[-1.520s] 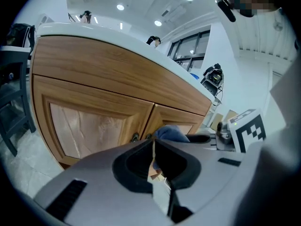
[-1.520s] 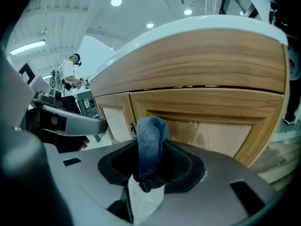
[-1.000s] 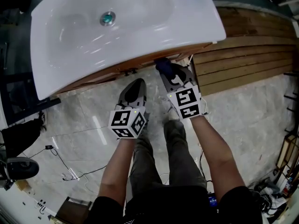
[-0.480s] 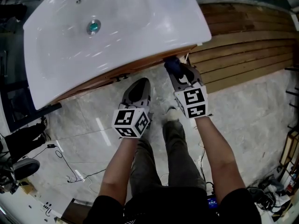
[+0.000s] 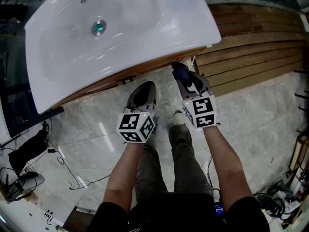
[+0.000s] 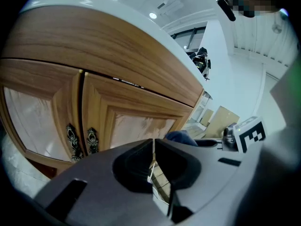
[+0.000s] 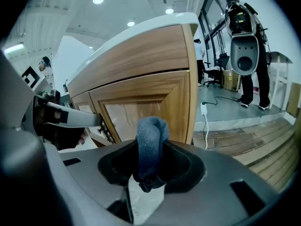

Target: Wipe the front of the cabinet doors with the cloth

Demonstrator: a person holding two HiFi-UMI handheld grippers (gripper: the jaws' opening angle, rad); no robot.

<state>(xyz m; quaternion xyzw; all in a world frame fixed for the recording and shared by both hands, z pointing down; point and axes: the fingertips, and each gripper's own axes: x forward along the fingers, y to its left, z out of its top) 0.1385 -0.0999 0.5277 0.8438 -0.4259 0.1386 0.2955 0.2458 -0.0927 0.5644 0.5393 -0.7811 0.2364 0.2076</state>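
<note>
With my right gripper (image 7: pixel 149 171) clamped on the blue cloth (image 7: pixel 150 135), its bunched end held just before the cabinet doors (image 7: pixel 141 109), and my left gripper (image 6: pixel 153 161) closed on nothing, I judge the wiping barely begun, both fronts left.

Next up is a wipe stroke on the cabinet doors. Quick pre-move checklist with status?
1. Grip on cloth: ok. The right tongs are shut on it, with a folded end sticking out.
2. Contact between cloth and door panel: cannot tell. The cloth points at the panel, but the gap is not readable.
3. Position of left tongs: ok. They are shut, empty, and apart from the right tongs in the head view.
4. Clearance from door handles: ok. They sit to the left of the cloth.
5. Closure of doors: ok. Their edges meet at the middle seam.
</note>
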